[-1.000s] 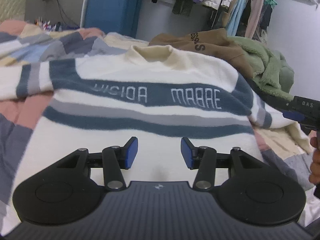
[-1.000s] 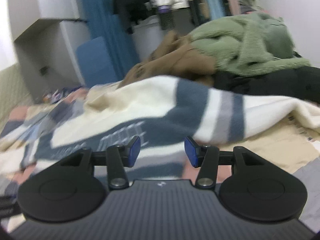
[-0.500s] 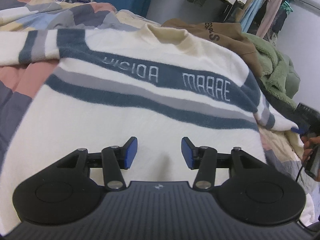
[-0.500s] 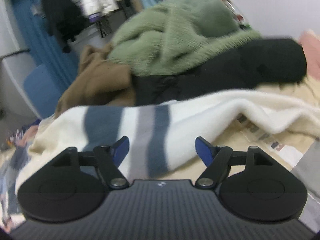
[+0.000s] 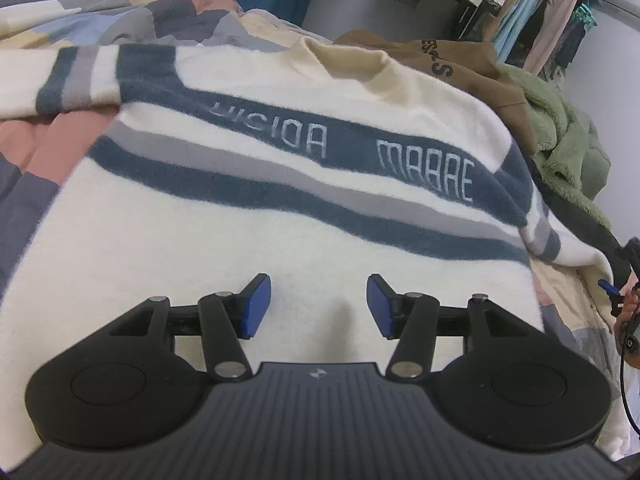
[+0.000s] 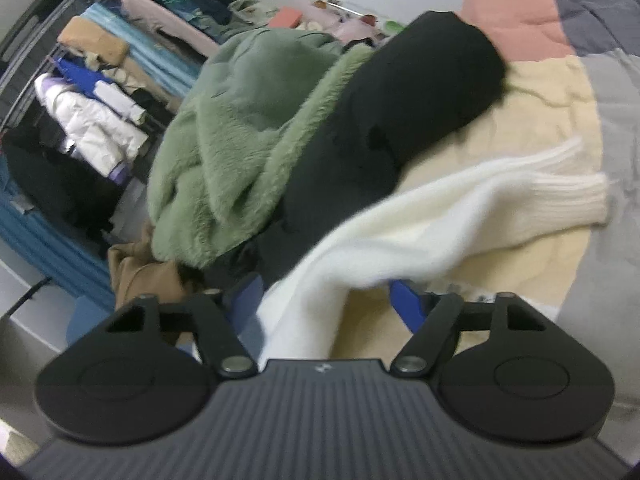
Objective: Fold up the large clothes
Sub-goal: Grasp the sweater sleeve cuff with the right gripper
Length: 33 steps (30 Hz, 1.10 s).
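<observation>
Both fingers [image 6: 406,307] straddle sweater sleeve [image 6: 400,240], prob. not pinching yet.

Each tool, the left tool [image 5: 319,300] and the right tool [image 6: 327,297], has a dark ribbed body with a small pale logo, two round black discs beside this logo, black link arms with silver screws, and blue pads [image 5: 257,305] on the fingers.

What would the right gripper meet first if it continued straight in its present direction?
Most likely the cream sleeve of the sweater: it already lies between the right gripper's open jaws and stretches ahead toward its ribbed cuff.
</observation>
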### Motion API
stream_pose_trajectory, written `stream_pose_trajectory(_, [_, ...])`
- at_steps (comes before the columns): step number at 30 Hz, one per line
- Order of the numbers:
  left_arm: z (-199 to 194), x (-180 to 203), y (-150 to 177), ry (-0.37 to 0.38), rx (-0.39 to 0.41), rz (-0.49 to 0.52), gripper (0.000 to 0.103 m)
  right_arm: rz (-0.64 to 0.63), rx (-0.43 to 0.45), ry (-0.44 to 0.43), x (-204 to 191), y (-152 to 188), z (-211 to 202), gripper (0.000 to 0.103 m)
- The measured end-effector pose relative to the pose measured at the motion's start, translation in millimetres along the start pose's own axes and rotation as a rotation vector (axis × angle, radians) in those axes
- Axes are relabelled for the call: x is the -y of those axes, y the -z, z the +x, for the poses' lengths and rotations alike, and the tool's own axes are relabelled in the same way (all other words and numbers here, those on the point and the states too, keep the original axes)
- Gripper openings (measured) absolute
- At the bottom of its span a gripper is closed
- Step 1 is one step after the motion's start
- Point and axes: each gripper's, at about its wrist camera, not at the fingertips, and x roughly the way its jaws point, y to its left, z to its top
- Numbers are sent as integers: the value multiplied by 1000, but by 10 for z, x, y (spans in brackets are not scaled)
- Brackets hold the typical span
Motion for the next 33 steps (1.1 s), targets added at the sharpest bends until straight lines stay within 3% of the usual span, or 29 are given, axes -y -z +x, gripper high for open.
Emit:
stream_pose_trajectory(5, [-5, -42, -20, 6, 2, -37, 59, 63, 11, 37, 232, -60, 12, 47])
stream_pose_trajectory(7, [0, -70, -26, 2, 3, -47, 59, 99, 12, 39, 308, -59, -16, 21])
stream_pose_trajectory(8, [4, -78, -25, 3, 2, -54, 59, 110, 5, 30, 312, -67, -6, 13])
stream_pose_trajectory(9, [10, -93, -27, 6, -1, -61, 59, 108, 4, 16, 286, -68, -19, 11])
stream_pose_trajectory(14, [2, -144, -31, 24, -7, -101, 59, -39, 81, -54, -87, -127, -267, 10])
stream_pose_trajectory(18, [-10, -142, -29, 25, -7, -105, 59, -41, 136, -90, -154, -120, -600, 10])
stream_pose_trajectory(23, [-16, -134, -15, 17, -6, -90, 59, 100, 84, -32, -28, -52, -717, 10])
stream_pose_trajectory(31, [-48, -164, -2, 7, -3, -111, 59, 241, -26, 54, 262, 103, -432, 13])
stream_pose_trajectory(32, [-47, -169, 0, 6, -3, -114, 59, 255, -29, 68, 288, 111, -415, 16])
stream_pose_trajectory(33, [-42, -176, -1, 7, -5, -118, 59, 272, -40, 77, 321, 113, -384, 30])
